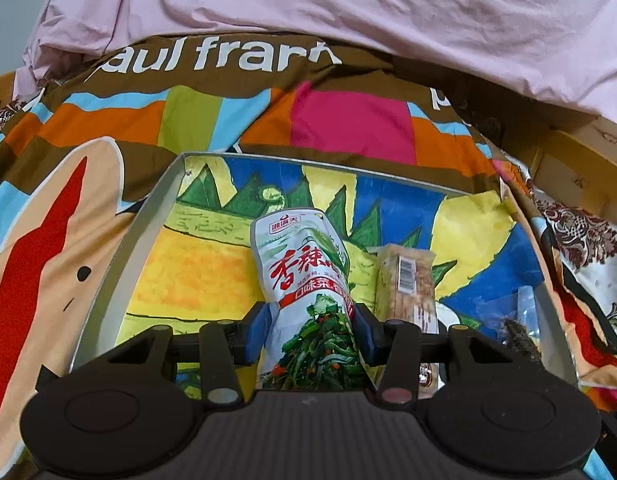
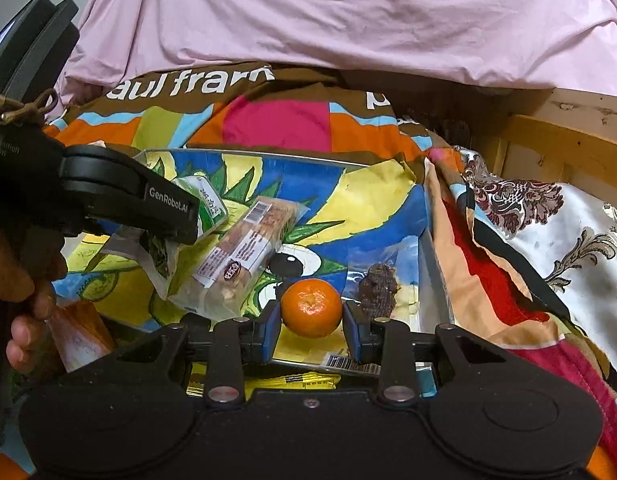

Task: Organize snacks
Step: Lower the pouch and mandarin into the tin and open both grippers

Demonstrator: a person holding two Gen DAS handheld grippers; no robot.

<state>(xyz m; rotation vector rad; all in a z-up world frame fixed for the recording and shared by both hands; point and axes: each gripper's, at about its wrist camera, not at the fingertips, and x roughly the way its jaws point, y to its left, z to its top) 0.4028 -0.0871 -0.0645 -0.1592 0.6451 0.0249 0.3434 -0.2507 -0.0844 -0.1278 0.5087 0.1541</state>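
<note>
Blue-padded left gripper (image 1: 310, 330) hides white pouch's (image 1: 304, 280) possibly pinched sides.

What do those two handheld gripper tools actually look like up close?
Both the left gripper and the right gripper are matte black plastic, with two round discs on the body, black linkage arms with silver pivot pins, and blue pads on the fingers. White "GenRobot.AI" lettering marks the left one. A bare hand shows.

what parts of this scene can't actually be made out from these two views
- Left wrist view: the lower end of the white pickle pouch is hidden behind the left gripper body.
- Left wrist view: the dark snack in the clear bag is cut by the gripper arm, too blurred to identify.
- Right wrist view: whether the right gripper pads touch the mandarin is unclear.
</note>
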